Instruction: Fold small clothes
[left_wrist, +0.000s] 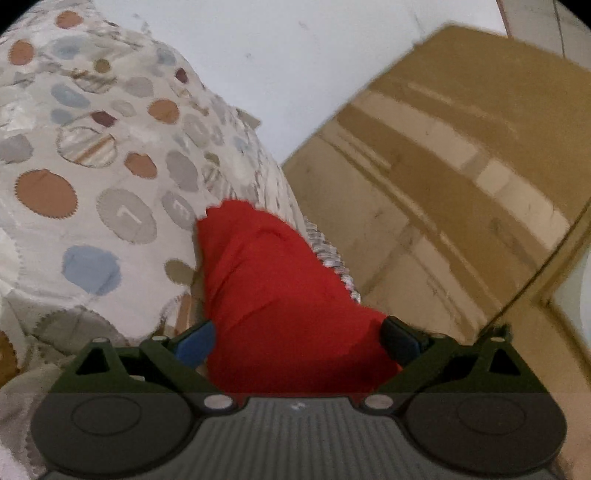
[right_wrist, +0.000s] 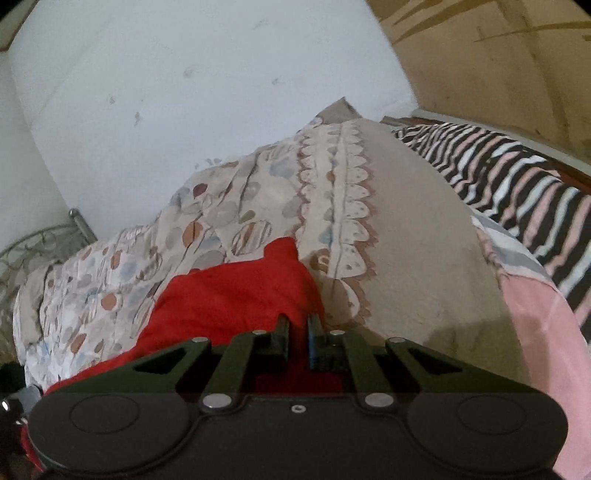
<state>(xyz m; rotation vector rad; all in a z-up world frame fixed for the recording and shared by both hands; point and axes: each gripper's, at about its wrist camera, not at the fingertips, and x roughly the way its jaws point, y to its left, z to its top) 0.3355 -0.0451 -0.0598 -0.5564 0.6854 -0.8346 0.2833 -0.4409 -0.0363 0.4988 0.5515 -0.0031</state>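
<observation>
Red garment (left_wrist: 280, 295) fills the lower middle of the left wrist view, lying on a patterned bedspread (left_wrist: 92, 166) that spreads toward ten o'clock, with a wooden wardrobe (left_wrist: 461, 166) at two o'clock. The left gripper (left_wrist: 299, 339) has its jaws spread wide, the cloth bunched between them; whether the pads press it I cannot tell.

In the right wrist view the right gripper (right_wrist: 297, 332) has its jaws pressed nearly together, apparently pinching an edge of the red garment (right_wrist: 229, 295). A striped cloth (right_wrist: 517, 192) lies at two o'clock. For a clean fold, both grips should probably hold matching corners and keep the cloth taut.
</observation>
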